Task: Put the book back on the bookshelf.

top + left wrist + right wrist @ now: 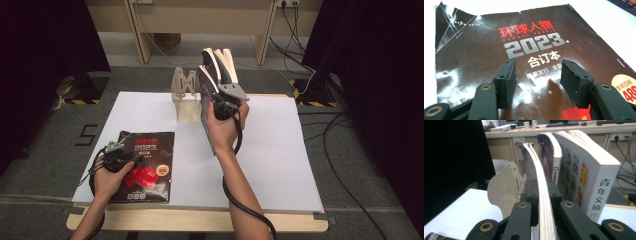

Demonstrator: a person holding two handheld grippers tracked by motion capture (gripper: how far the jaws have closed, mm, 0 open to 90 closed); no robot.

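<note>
While the left gripper [116, 156] hovers with jaws spread over the dark magazine [150, 165] lying flat at the near left of the white sheet [280, 150], the right gripper [220, 102] is clamped on a thin book [541, 195] standing upright at the far middle. Its own view reveals the pinch, plus the neighbouring books [584, 170] and the cream bookend [504, 187]. Up close, the left gripper view reads the magazine cover's "2023" with nothing pinched.
</note>
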